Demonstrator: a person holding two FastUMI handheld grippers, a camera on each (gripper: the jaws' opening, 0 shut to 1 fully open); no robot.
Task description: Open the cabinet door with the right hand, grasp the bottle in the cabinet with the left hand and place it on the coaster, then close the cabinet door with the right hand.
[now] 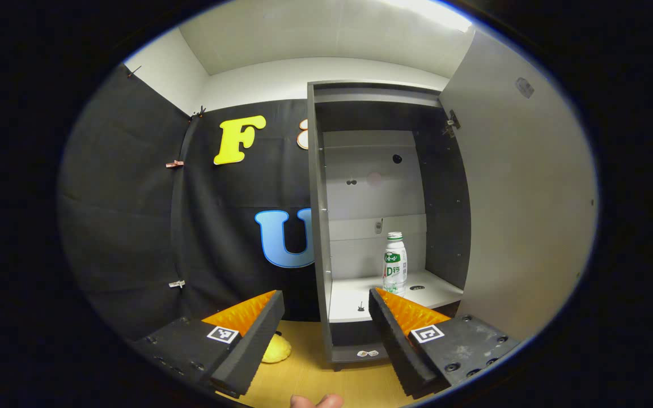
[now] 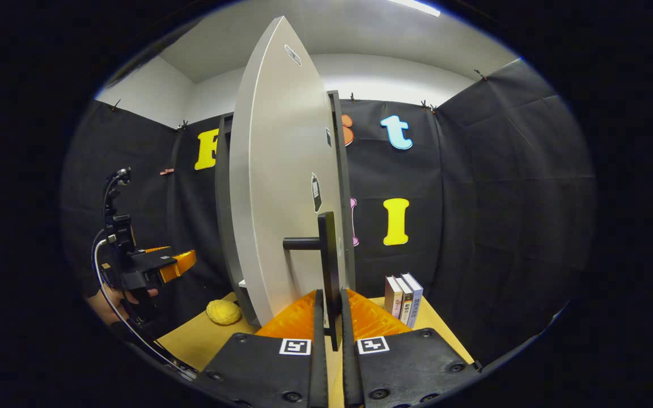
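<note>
Cabinet door (image 2: 281, 187) swung open, right gripper (image 2: 332, 317) clamped on its bar handle (image 2: 329, 266); left gripper (image 1: 326, 323) gaping, empty, facing the small plastic bottle (image 1: 395, 262) upright near the shelf's (image 1: 349, 294) front edge—probably light, smooth, best pinched mid-body.

The cabinet (image 1: 326, 238) stands on the worktop (image 1: 315, 374) with its door (image 1: 525, 215) swung open to the right. The bottle (image 1: 395, 263) stands upright on the shelf (image 1: 360, 294) inside. In the right gripper view, books (image 2: 403, 299) stand right of the door, and a round lump (image 2: 223, 311) lies to its left.
</note>
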